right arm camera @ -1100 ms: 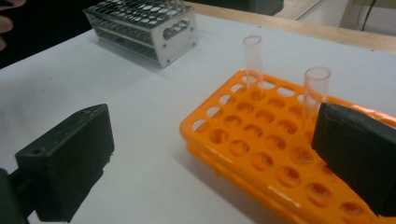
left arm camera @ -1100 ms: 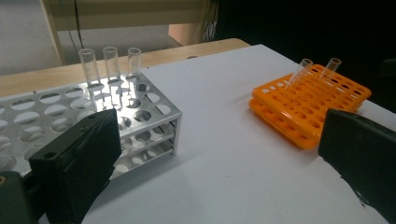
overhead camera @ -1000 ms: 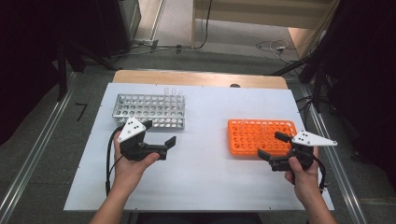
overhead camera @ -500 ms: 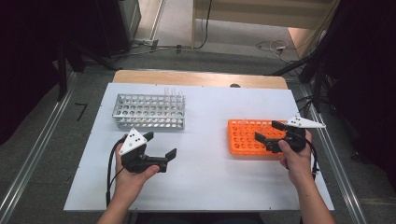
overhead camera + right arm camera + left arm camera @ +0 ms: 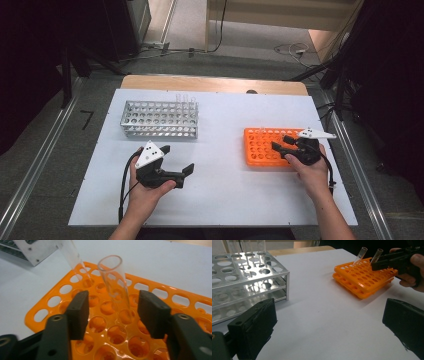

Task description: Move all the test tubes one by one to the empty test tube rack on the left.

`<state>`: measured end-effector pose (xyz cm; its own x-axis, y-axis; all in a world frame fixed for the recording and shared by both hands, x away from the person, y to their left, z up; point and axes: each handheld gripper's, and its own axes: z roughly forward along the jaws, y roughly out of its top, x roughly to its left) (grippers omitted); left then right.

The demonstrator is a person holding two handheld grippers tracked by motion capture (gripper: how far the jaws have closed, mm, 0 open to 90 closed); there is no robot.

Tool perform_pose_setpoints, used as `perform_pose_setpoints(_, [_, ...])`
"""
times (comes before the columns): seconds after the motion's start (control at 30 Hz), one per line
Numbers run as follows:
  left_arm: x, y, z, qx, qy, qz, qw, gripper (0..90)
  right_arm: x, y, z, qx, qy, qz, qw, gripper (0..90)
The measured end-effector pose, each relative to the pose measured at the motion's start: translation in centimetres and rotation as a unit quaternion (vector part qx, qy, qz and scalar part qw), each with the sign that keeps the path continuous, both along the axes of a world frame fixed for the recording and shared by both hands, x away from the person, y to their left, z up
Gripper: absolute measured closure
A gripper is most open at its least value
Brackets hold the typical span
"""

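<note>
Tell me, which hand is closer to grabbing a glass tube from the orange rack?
The right. Its tongs have just been closing around a test tube standing in the orange rack, not yet pressing it. The left tongs hang open over bare table, apart from both racks.

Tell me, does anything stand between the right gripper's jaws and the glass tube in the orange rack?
Nothing visible does. The tube stands between the open jaws of the right gripper, with a gap on each side. A second tube leans farther back in the orange rack.
</note>
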<state>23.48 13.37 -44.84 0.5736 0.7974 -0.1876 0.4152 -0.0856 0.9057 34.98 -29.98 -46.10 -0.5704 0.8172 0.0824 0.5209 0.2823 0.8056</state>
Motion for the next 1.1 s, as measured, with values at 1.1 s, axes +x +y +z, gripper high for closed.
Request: perform_pose_setpoints(1.1, [0.1,0.1,-0.2,0.000,0.004,0.002,1.0000,0.0,-0.4,0.1,-1.0,-0.016,-0.042,-0.036,0.9983,74.2])
